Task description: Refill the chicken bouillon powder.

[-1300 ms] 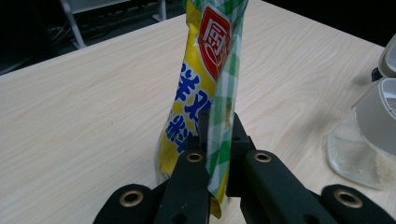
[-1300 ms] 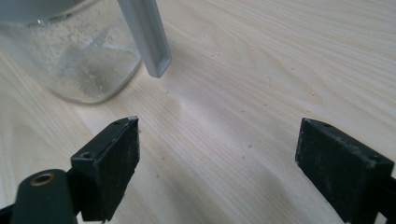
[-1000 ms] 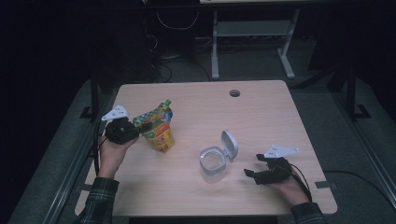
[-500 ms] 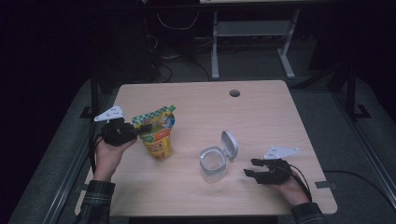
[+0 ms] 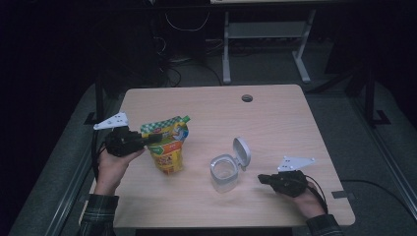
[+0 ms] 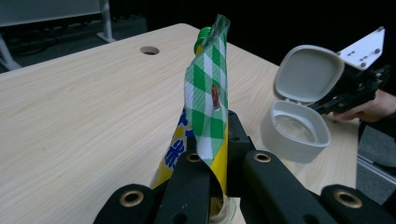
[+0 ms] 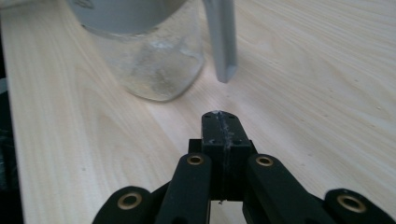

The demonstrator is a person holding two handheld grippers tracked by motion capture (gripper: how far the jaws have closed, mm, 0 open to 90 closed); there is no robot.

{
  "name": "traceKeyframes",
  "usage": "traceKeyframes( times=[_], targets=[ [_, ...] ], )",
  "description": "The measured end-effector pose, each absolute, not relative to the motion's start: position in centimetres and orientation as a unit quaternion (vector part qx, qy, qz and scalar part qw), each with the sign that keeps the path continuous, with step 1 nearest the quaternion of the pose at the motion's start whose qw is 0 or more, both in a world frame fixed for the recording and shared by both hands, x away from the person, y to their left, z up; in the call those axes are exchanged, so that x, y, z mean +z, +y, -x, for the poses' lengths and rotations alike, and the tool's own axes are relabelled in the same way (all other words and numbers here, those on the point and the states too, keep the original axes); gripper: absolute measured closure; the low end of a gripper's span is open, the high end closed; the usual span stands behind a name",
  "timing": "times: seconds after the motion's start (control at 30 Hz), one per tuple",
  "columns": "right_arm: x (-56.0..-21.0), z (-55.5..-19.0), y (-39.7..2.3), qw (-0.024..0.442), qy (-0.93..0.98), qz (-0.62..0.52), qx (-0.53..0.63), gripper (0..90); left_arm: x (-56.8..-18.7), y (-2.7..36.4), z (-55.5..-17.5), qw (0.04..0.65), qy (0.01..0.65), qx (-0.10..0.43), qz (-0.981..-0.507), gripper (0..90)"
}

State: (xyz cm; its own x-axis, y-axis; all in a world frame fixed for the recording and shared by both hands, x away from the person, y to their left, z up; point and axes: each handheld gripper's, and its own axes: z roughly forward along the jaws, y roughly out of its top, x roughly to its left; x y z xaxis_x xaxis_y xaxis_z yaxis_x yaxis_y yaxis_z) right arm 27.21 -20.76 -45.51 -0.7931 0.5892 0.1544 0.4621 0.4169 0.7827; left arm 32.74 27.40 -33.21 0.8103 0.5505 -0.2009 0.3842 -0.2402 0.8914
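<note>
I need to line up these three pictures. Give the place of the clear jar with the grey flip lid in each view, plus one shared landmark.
High view: jar right of centre, lid up.
Left gripper view: jar at right, lid open.
Right gripper view: jar at the top, left of centre.
Shared landmark: the light wooden table.

Bare tabletop (image 5: 275, 118) is lying open across the upper half of the high view, broken by a small cable hole (image 5: 247, 98). At center, an open-lidded clear jar (image 5: 225, 172) and a pouch (image 5: 168, 147) to its left are standing as obstacles, with a passable gap running between them.
</note>
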Motion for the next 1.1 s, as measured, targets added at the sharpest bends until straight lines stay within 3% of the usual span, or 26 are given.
traceKeyframes(
  times=[0.63,1.1],
  targets=[
    [-43.6,-25.2,-18.8,0.036,0.829,-0.272,0.487,89.7,-31.6,26.7,-31.3,0.569,0.269,0.058,-0.775,90.0],
    [-41.2,-24.2,-16.1,0.039,0.819,-0.243,0.518,89.8,-30.3,26.2,-30.6,0.578,0.257,0.059,-0.772,90.0]
  ],
)
